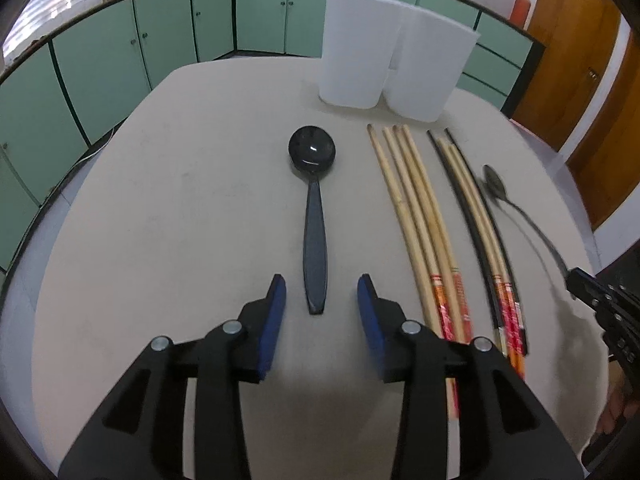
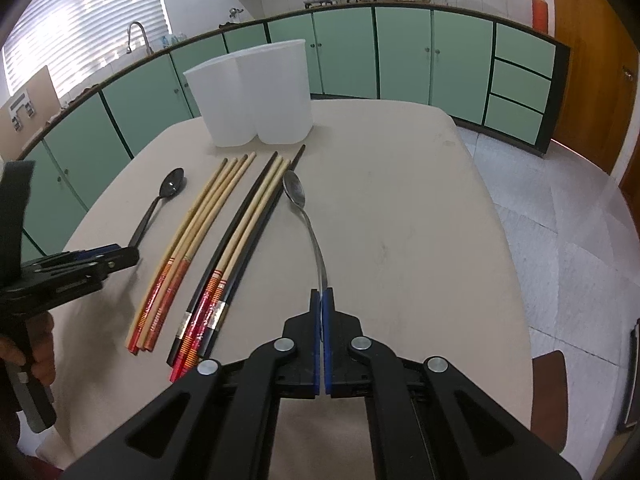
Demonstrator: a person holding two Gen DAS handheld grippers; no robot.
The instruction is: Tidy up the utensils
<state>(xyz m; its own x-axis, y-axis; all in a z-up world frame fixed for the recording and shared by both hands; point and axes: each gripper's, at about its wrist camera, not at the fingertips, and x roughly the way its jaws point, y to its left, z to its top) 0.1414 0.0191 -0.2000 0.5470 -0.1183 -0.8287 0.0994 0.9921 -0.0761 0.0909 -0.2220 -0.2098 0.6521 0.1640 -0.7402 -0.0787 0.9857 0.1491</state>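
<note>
Kitchen, green cabinets behind; beige surface (image 1: 180,200) carrying all utensils.

Black plastic spoon (image 1: 314,216): flat on surface, bowl far, handle end near, long axis running straight away from left gripper (image 1: 322,300). Handle tip lying between the two blue fingers (image 1: 276,308), untouched on either side; fingers part-open, holding nothing. Nearest hand by far: left. Judged next need: close on handle along this same line, no turn of wrist required.

Metal spoon (image 2: 298,192): just right of the chopsticks, bowl far, thin handle curving back into right gripper (image 2: 322,294). Fingers there pressed together on handle end; bowl seemingly low at the surface, contact uncertain.

Pale wooden chopsticks (image 1: 412,208): four, side by side, between the two spoons, parallel to both.

Mixed black and wooden chopsticks (image 1: 476,224): second bundle, right of the first, beside metal spoon.

White twin-compartment holder (image 1: 392,56): upright at far edge, beyond all tips, contents not visible.
</note>
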